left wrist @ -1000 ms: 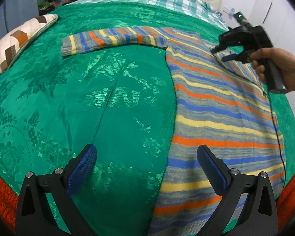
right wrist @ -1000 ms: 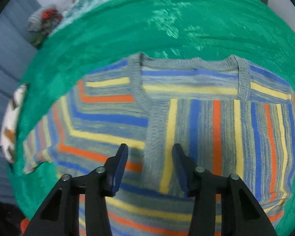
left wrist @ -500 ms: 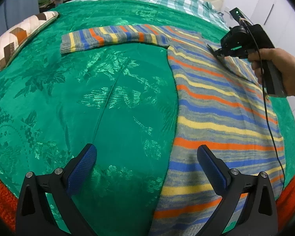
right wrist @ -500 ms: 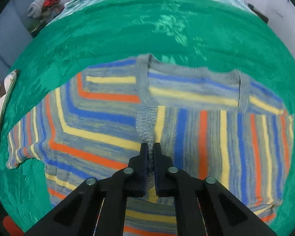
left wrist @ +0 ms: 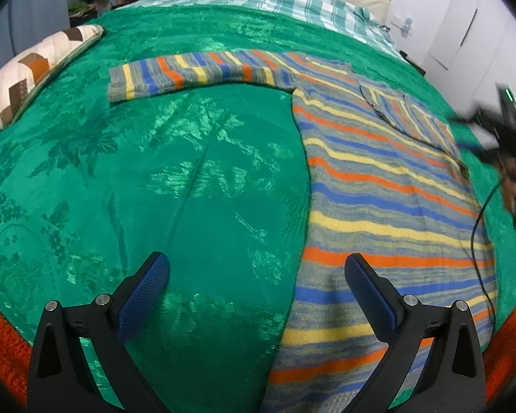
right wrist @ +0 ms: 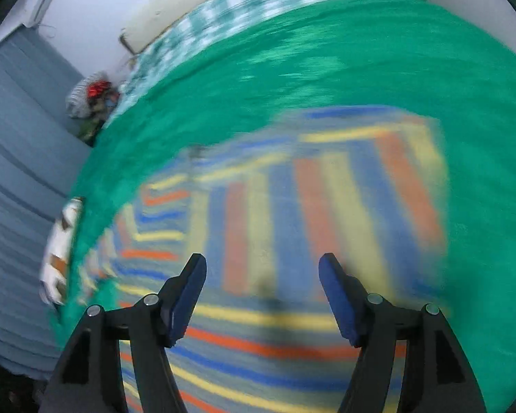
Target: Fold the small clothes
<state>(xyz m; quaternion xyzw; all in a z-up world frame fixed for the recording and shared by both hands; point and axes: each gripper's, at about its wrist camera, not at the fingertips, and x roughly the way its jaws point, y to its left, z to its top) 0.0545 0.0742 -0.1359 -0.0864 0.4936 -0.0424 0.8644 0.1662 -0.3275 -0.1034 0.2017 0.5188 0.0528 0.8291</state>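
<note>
Bed with green bedspread [left wrist: 189, 179]; striped sweater [left wrist: 378, 186] spread flat on its right half.

One sleeve [left wrist: 196, 72] extends left across the bedspread; the other lies folded over the chest (blurred in the right wrist view). Left gripper [left wrist: 256, 287]: jaws wide apart, empty, above the sweater's left edge near the hem. Right gripper [right wrist: 262, 289]: jaws apart, empty, above the sweater. A patterned pillow [left wrist: 34, 72] lies at the bed's left edge.
</note>
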